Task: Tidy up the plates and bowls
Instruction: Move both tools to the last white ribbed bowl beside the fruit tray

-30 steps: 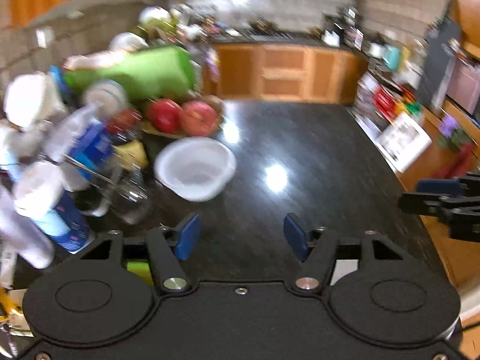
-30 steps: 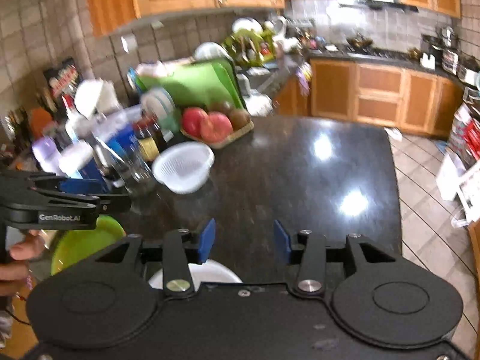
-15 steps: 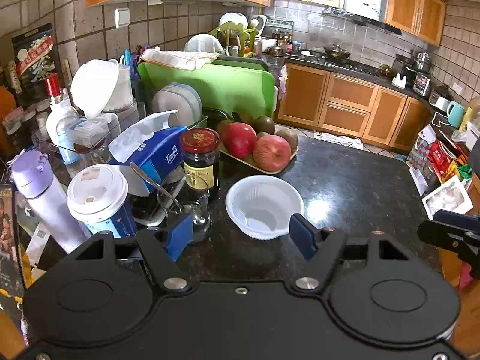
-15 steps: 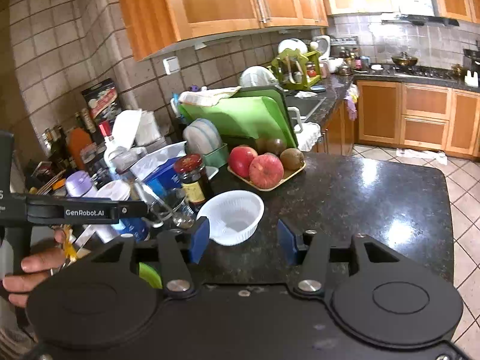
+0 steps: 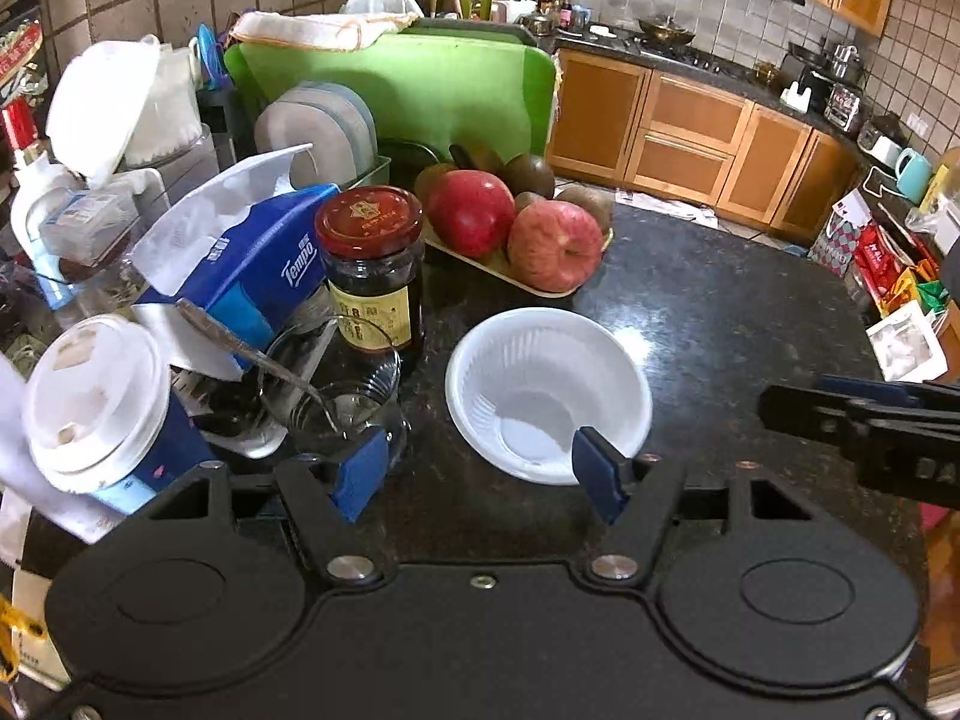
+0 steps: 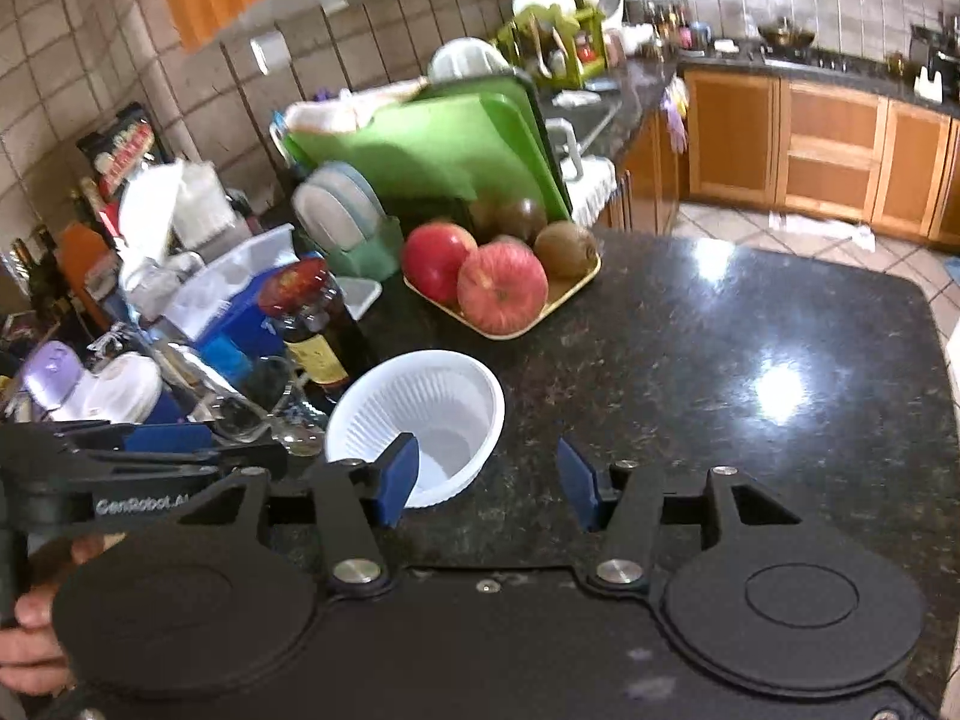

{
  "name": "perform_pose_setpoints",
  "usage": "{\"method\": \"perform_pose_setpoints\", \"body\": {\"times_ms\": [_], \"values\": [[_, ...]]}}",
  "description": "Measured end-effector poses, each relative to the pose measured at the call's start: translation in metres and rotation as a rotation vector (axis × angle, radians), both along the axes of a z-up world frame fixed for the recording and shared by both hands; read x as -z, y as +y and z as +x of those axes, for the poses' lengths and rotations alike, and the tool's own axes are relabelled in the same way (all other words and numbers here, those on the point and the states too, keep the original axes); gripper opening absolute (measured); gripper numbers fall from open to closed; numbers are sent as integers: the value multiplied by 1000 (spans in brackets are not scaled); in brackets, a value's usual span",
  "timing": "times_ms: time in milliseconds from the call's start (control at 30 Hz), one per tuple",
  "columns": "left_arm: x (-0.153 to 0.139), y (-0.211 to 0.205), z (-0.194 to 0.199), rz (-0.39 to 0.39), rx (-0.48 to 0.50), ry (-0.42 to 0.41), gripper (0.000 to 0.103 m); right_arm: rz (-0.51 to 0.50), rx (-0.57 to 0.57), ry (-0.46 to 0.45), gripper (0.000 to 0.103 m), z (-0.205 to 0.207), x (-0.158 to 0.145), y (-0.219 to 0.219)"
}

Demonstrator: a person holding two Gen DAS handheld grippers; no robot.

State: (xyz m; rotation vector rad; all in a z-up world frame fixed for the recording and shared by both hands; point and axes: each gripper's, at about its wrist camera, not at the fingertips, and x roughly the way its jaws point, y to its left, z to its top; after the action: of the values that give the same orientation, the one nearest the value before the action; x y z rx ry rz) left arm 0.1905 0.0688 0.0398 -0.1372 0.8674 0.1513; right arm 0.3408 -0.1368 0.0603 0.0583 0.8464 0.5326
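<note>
A: Where is the white bowl (image 5: pixel 547 393) sitting?

B: Upright on the dark worktop (image 5: pixel 720 324), in front of the fruit tray (image 6: pixel 543 315), with the red-lidded jar (image 5: pixel 372 267) and a glass with a spoon (image 5: pixel 336 414) just to its left.

A: And the claws?

B: The left claw (image 5: pixel 480 471) is standing open, empty, its jaws having just been narrowing a little, its right pad overlapping the bowl's near rim. The right claw (image 6: pixel 489 480) is hanging open beside the bowl, its jaws having just been widening, gripping nothing.
</note>
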Motion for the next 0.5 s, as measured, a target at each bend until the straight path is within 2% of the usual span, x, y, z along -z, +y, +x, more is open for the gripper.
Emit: {"method": "perform_pose_setpoints", "body": {"times_ms": [167, 267, 500], "values": [[11, 9, 19, -37, 9, 28, 68, -42, -5, 59, 54, 30, 23, 27], [17, 12, 27, -31, -8, 42, 65, -64, -8, 78, 53, 47, 37, 41], [22, 13, 38, 9, -15, 43, 65, -96, -31, 162, 51, 80, 71, 60]]}}
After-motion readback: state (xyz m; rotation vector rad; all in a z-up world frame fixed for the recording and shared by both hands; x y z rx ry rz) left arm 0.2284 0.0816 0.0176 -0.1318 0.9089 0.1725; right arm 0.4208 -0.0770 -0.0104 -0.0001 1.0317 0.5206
